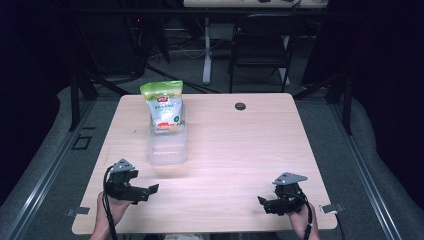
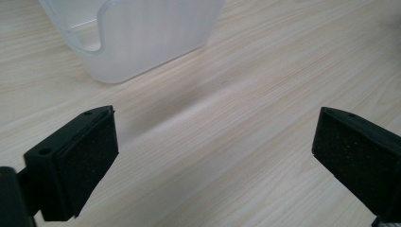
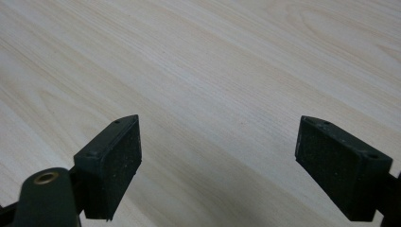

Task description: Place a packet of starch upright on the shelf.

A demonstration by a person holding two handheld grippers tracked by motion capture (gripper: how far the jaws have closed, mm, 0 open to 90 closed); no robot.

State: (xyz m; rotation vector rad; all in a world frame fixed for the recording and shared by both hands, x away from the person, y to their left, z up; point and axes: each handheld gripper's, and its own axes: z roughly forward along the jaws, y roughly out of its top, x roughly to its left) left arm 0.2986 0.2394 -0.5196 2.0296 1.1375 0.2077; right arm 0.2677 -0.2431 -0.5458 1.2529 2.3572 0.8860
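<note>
While hovering at the near left, mind the clear plastic tub lying just beyond the left tool, toward the middle-left of the tabletop, with a green-and-white pouch standing upright in its far end. See that tool spread wide and empty, with bare wood between the pads. See the right tool likewise spread and empty at the near right, well apart from everything.

Expect trouble from a tub that looks light and thin-walled. Pushing one pad against the near wall likely slides it away across the smooth wood instead of seating the wall between the pads. Squeezing hard probably buckles the soft plastic and loses the grip. Tipping or jerking the tub risks toppling the tall pouch, seemingly top-heavy, perhaps out toward the far left edge. Steadying with the right tool means crossing a long stretch of wood, so guard against clipping the pouch on the way in.
</note>
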